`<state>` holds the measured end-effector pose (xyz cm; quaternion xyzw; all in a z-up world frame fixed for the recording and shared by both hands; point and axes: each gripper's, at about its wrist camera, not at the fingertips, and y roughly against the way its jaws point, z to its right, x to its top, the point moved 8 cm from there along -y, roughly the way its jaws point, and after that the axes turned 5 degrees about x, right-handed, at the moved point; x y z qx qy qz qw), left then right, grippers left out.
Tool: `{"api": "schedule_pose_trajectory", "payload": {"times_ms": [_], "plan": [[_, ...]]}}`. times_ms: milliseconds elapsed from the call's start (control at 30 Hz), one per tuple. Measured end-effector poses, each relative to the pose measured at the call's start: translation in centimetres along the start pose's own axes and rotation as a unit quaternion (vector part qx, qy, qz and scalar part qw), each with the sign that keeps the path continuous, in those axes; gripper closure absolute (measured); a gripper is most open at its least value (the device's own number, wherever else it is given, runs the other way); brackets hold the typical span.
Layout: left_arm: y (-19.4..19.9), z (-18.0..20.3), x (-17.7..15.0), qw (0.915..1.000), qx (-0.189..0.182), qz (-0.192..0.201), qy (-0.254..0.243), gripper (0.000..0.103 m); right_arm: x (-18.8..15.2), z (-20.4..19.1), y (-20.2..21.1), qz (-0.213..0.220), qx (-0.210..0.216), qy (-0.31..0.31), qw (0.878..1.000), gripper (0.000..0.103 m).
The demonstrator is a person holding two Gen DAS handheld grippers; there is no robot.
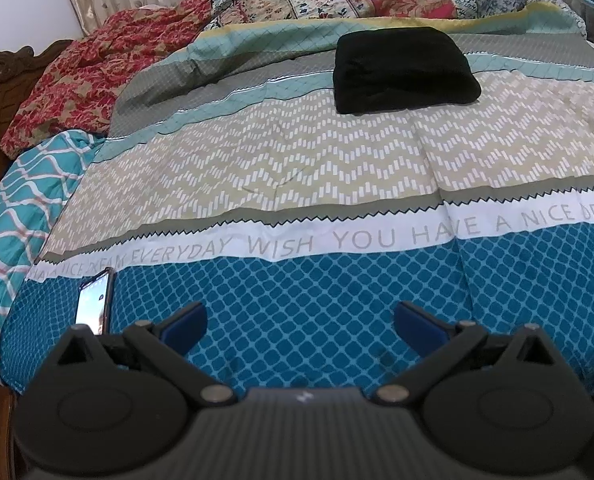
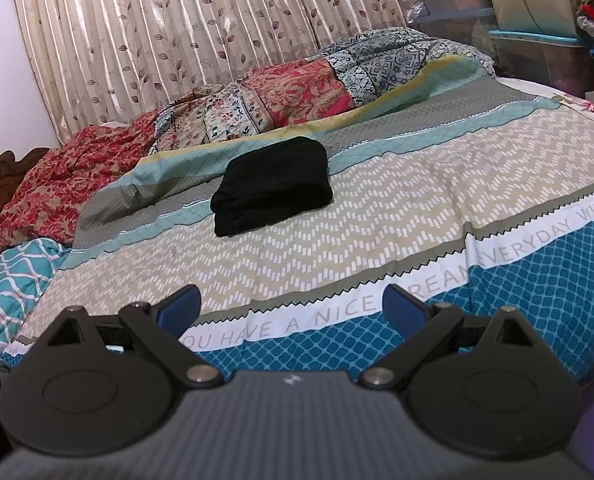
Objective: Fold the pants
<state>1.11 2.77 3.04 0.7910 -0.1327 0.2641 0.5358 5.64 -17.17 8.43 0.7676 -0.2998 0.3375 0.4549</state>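
Right now I hold my left hand-held gripper low over the blue patterned end of the bed cover, pointing up the bed. Its blue fingers are spread wide and hold nothing. My right hand-held gripper hangs the same way, wide open with nothing in it, over the white strip with grey words.

The black folded pants sit in a neat bundle farther up the bed, well apart from both grippers, on the grey and cream stripes.

A lit phone lies on the cover just beside my left gripper's left finger. Behind the pants a bunched flowery quilt is piled up, with a leaf-print curtain beyond it.
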Motion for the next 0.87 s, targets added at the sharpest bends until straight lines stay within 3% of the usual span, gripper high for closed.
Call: {"api": "schedule_pose_trajectory", "payload": {"times_ms": [867], "plan": [[0.8,2.0,2.9,0.9986,-0.049,0.021,-0.004,0.0,0.8,0.8,0.3,0.011,-0.008,0.007,1.0,0.004]]}}
